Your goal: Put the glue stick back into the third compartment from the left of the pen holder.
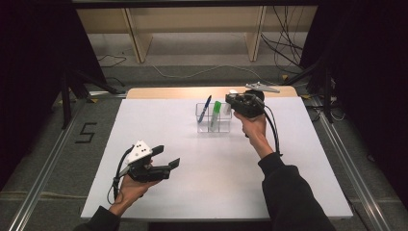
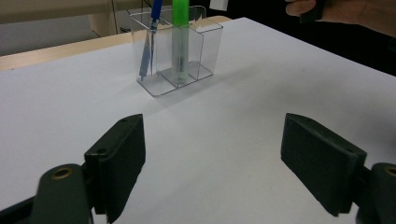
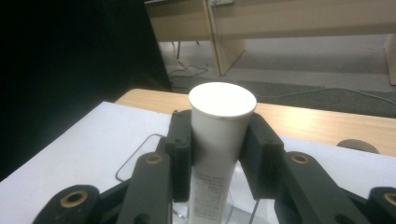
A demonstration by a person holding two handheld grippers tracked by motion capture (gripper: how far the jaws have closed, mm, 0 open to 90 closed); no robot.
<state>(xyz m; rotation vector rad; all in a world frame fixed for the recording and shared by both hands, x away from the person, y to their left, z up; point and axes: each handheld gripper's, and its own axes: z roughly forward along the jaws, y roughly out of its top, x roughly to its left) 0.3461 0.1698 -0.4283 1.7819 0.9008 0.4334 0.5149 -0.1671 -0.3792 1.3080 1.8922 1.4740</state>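
one clear organizer (image 1: 214,120) on tabletop (image 1: 216,168), one blue pen (image 1: 205,109), one green marker (image 1: 215,114), right hand-held gripper (image 3: 218,154) clamping one white tube (image 3: 219,140), left hand-held gripper (image 2: 212,154) wide, nothing between

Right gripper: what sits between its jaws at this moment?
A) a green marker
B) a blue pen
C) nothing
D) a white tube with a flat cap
D. In the right gripper view, the right gripper has both jaws pressed against a white tube; the blue pen and green marker stand in the clear organizer.

Left tool (image 1: 166,156) low near table edge, jaws wide apart. Right tool (image 1: 230,103) raised, jaws clamped.
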